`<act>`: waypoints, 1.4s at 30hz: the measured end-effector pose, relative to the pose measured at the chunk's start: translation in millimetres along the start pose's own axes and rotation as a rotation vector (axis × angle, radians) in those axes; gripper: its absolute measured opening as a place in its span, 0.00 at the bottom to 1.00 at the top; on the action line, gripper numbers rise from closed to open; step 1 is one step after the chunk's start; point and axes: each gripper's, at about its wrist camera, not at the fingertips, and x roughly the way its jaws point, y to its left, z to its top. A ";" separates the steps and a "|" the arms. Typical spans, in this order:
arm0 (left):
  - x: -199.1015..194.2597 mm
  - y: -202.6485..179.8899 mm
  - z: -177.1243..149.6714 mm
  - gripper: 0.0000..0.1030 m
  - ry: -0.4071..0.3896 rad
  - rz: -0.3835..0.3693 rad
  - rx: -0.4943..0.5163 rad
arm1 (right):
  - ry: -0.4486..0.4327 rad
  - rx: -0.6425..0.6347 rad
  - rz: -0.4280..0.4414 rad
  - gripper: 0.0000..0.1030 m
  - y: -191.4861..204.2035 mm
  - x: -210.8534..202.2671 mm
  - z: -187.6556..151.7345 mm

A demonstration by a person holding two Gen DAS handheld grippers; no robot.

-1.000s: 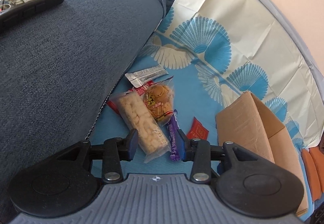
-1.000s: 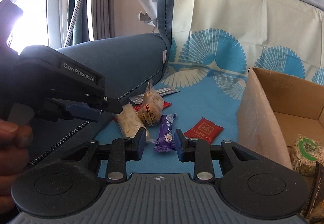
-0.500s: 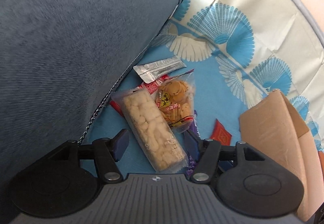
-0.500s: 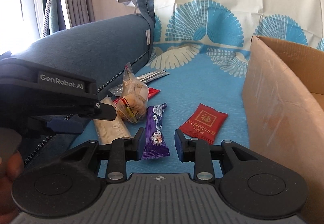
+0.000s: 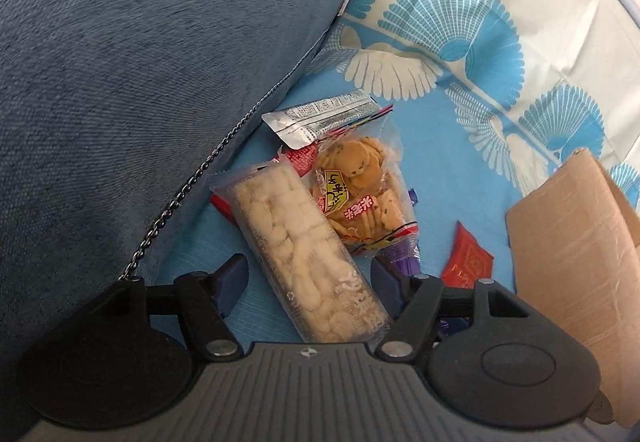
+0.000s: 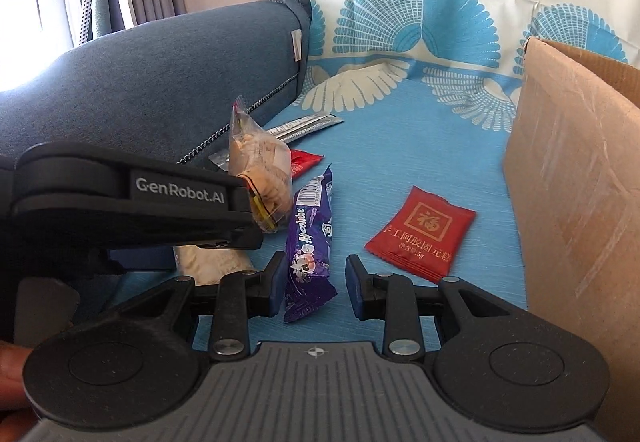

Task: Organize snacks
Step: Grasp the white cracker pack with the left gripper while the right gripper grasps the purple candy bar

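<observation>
While both jaws gape empty: six snack packets (image 5: 304, 250), one cardboard box (image 6: 576, 178).

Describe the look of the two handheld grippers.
Both the left gripper and the right gripper have black linkage arms, silver pivot screws, dark blue finger pads and a ribbed grey body. The left gripper's side reads "GenRobot.AI" in white lettering.

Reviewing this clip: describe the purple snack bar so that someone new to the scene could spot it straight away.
Start at the cardboard box standing on the blue patterned cloth. Beside the box lies a flat red sachet, and next to that the purple snack bar, its near end between the right gripper fingers. It is the only purple wrapper, long and narrow, with a barcode at its far end.
</observation>
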 end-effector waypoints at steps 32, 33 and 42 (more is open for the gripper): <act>-69.4 2.2 -18.0 0.39 0.210 -0.117 0.146 | 0.119 -0.065 0.051 0.15 8.5 -120.8 -35.3; -70.9 4.5 -18.9 0.39 0.239 -0.119 0.156 | 0.125 -0.059 0.055 0.15 9.0 -127.9 -38.0; -71.3 17.1 -42.0 0.39 0.422 -0.145 0.172 | 0.214 -0.052 0.063 0.17 9.6 -149.2 -58.3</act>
